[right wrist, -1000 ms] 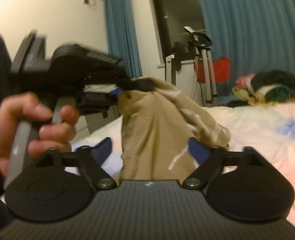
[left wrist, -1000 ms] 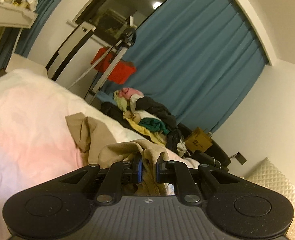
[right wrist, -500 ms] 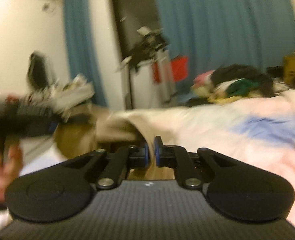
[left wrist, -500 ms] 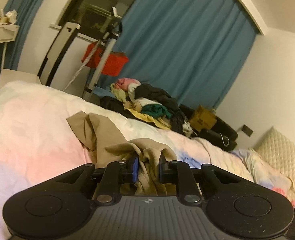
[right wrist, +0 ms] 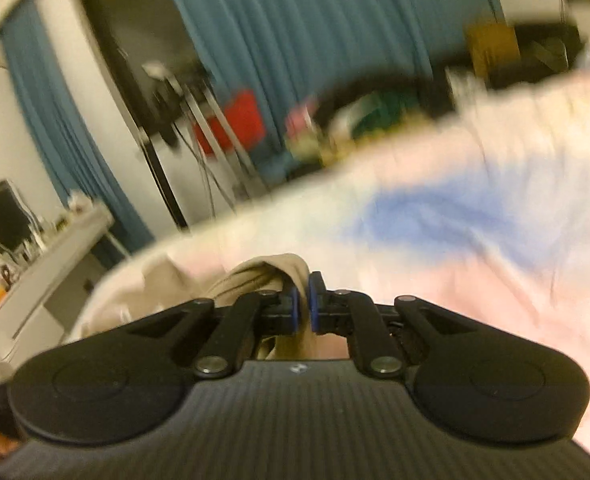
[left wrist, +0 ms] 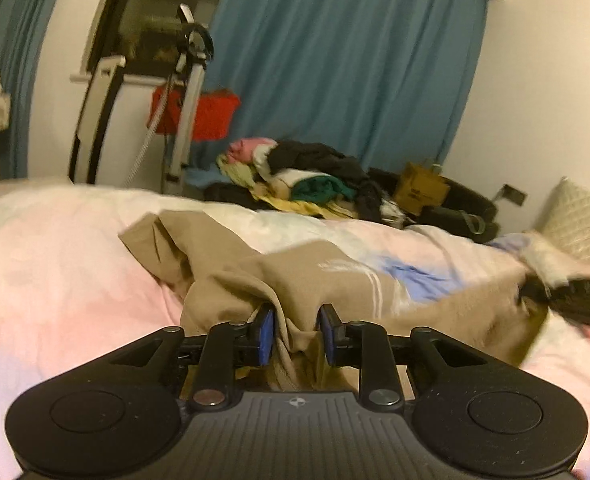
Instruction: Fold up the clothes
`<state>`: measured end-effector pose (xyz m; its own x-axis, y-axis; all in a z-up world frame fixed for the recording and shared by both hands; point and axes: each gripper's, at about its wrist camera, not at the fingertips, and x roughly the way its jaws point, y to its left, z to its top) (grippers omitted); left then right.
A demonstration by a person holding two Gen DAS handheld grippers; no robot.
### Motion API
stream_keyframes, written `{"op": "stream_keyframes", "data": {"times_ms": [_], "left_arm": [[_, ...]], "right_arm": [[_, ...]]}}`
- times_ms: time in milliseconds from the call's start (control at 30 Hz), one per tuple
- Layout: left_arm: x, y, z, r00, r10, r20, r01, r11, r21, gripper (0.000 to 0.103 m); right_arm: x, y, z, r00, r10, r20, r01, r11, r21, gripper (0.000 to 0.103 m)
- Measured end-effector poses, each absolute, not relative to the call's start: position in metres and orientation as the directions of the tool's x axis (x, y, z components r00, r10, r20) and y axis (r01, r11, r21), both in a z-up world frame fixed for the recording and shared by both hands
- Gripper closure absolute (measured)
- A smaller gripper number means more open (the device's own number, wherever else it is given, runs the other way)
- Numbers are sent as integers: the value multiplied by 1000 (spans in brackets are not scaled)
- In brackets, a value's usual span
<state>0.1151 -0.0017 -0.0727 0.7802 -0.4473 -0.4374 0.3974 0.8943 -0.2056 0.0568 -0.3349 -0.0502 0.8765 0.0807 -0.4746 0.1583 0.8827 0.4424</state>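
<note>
A: How much of the tan garment can one make out?

B: In the left wrist view it lies spread across the pink and white bed, white stripes showing, but its near edge drops behind the left gripper. The blue-padded fingers stand a little apart with a bunched fold of the cloth gripped between them.

A: And the right gripper?

B: Its view is smeared by motion. The pads sit almost together, pinching a thin fold of the same garment; the rest is hidden under the body. In the left view that gripper is cut off at the right edge.

A: Any writing?

B: The cardboard box past the clothes pile bears dark print, too small to read.
</note>
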Motion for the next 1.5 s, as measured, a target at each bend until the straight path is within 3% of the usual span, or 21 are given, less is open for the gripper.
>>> {"op": "stream_keyframes", "data": {"times_ms": [133,200,267,333,400,433,533,600,767,900,967,1067,1233,1333,1500], "left_arm": [[145,-8,-94,788,-367,-495,312,930,-193,76],[150,-7,-94,788,-354,-504,298,935,-191,74],[147,-7,-85,791,-351,-500,303,936,-177,64],[138,-5,-70,816,-329,-475,304,944,-132,43],[126,0,-52,848,-309,-431,299,950,-92,33],[118,2,-44,858,-304,-414,298,951,-81,30],[92,5,-31,855,-339,-393,345,937,-59,29],[73,-5,-32,833,-375,-406,405,914,-15,29],[42,-69,-72,778,-388,-494,540,815,210,27],[45,-96,-110,763,-335,-552,566,759,322,32],[48,-99,-116,779,-315,-542,552,755,355,32],[52,-101,-122,807,-287,-515,522,755,398,42],[60,-104,-131,851,-242,-466,469,751,466,81],[56,-87,-103,863,-295,-410,451,816,363,96],[46,-55,-50,874,-384,-298,439,887,143,96]], "right_arm": [[79,-315,-83,778,77,-624,192,916,352,93],[90,-303,-85,772,54,-633,176,939,295,92],[92,-295,-86,775,28,-631,169,954,249,92],[90,-293,-85,777,16,-630,174,955,239,90],[88,-295,-85,775,15,-632,185,951,249,88],[88,-298,-86,773,19,-634,192,946,262,85],[86,-308,-81,775,39,-631,215,922,322,61],[81,-316,-80,778,44,-627,243,899,365,40],[69,-333,-79,790,60,-611,289,841,457,37],[66,-338,-80,794,69,-604,296,824,483,37],[67,-338,-81,793,75,-604,295,821,490,37],[70,-335,-83,792,89,-604,282,824,491,37],[72,-334,-85,787,98,-609,275,828,489,37],[71,-333,-82,796,97,-597,264,832,488,37],[63,-314,-66,845,108,-524,147,895,421,37]]}}
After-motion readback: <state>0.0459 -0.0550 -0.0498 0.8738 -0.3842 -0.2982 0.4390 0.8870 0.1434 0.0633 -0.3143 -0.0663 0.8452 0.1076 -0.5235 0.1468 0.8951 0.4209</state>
